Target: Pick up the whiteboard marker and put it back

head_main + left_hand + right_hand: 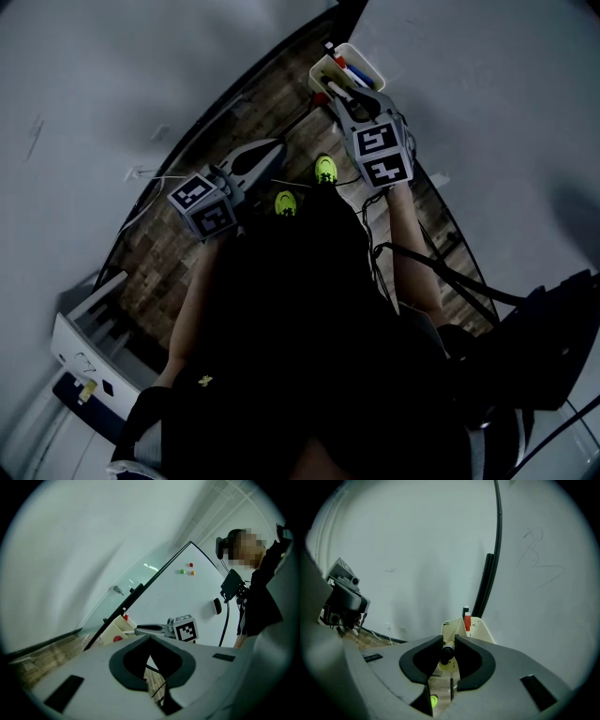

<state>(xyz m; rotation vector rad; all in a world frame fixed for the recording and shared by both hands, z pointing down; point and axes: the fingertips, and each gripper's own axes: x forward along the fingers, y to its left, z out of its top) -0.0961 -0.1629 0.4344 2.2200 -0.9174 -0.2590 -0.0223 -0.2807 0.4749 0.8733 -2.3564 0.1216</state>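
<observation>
A whiteboard marker (pixel 447 653) with a dark end sits pinched between the pads of my right gripper (pixel 448 644), which is shut on it. It points down at the cream marker tray (pixel 480 629), just short of its rim. A red marker (pixel 467 622) and a dark one stand in the tray. In the head view the right gripper (pixel 339 91) hangs over the tray (pixel 367 64) by the whiteboard. My left gripper (pixel 272 148) is held apart to the left, level, its tips together on nothing. In the left gripper view its jaws (pixel 150 638) frame the tray (pixel 112 631) and the right gripper (pixel 149 629).
The whiteboard (pixel 187 597) carries coloured magnets (pixel 191 565) and a dark eraser (pixel 217 605). Its black frame (pixel 487 583) runs down beside the tray. The wooden floor (pixel 187 253) has cables. A camera rig (pixel 344 599) stands at left. White furniture (pixel 89 328) sits nearby.
</observation>
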